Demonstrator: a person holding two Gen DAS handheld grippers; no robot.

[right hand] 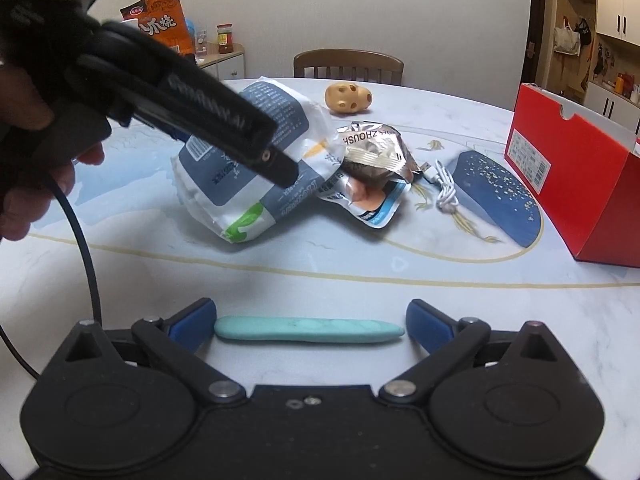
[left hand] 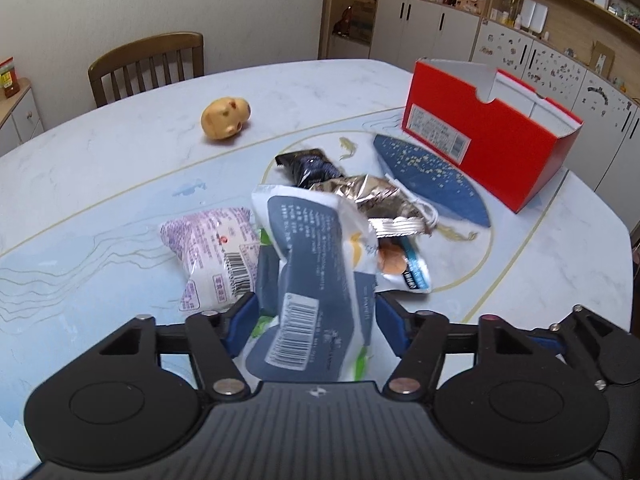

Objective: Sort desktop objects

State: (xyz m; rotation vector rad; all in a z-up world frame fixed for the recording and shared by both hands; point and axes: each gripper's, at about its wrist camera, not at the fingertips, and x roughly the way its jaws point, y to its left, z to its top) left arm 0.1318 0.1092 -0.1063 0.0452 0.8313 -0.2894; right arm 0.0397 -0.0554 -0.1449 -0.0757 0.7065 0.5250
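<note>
My left gripper [left hand: 316,312] is shut on a white and grey-blue snack bag [left hand: 316,264] and holds it tilted above the table; it also shows in the right wrist view [right hand: 248,160] with the left gripper's body [right hand: 192,108] over it. My right gripper [right hand: 310,316] is open, low over the table, with a teal clay stick [right hand: 308,329] lying between its fingers. On the table lie a silver foil bag [left hand: 372,194], a black packet [left hand: 308,166], a purple tissue pack [left hand: 216,252], a white cable [right hand: 444,190] and a yellow toy head [left hand: 226,120].
An open red cardboard box [left hand: 488,136] stands at the right of the table, also in the right wrist view [right hand: 580,172]. A wooden chair [left hand: 148,66] stands behind the table. Cabinets and shelves [left hand: 520,40] line the far wall. A small orange-and-blue packet [right hand: 372,204] lies under the foil bag.
</note>
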